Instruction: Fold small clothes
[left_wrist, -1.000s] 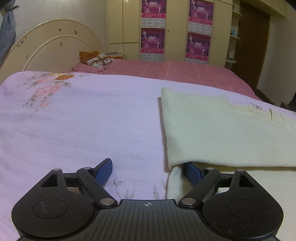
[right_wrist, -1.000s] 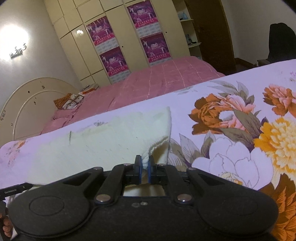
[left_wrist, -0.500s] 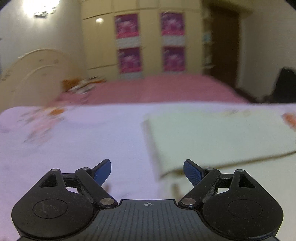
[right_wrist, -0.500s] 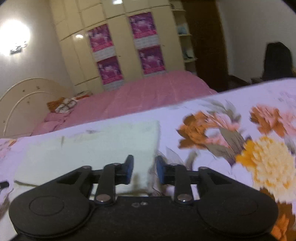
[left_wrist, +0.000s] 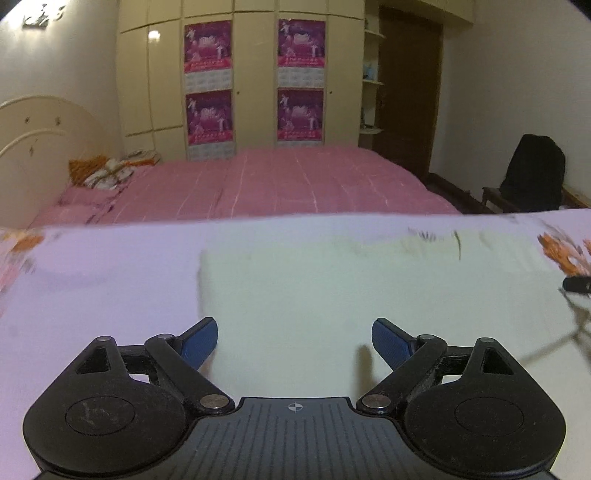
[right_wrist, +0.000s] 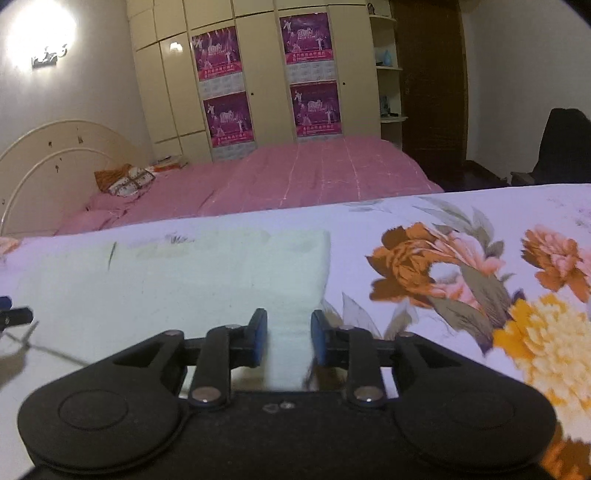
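A cream knitted garment (left_wrist: 332, 280) lies folded flat on the lilac flowered bedsheet (left_wrist: 92, 288). My left gripper (left_wrist: 294, 338) is open and empty, held above the garment's left part. In the right wrist view the same garment (right_wrist: 166, 280) fills the left half. My right gripper (right_wrist: 288, 334) is open, with its blue pads either side of the garment's near right corner and not closed on it. The tip of the right gripper (left_wrist: 576, 284) shows at the right edge of the left wrist view.
A second bed with a pink cover (left_wrist: 277, 184) and pillows (left_wrist: 103, 173) stands behind. A wardrobe with purple posters (left_wrist: 255, 81) lines the far wall. A dark chair (left_wrist: 532, 177) is at the right. Large orange and yellow flowers (right_wrist: 480, 280) mark the sheet right of the garment.
My right gripper has opened and let go of the garment's corner. Both grippers have lifted and swung. The garment now lies flat.
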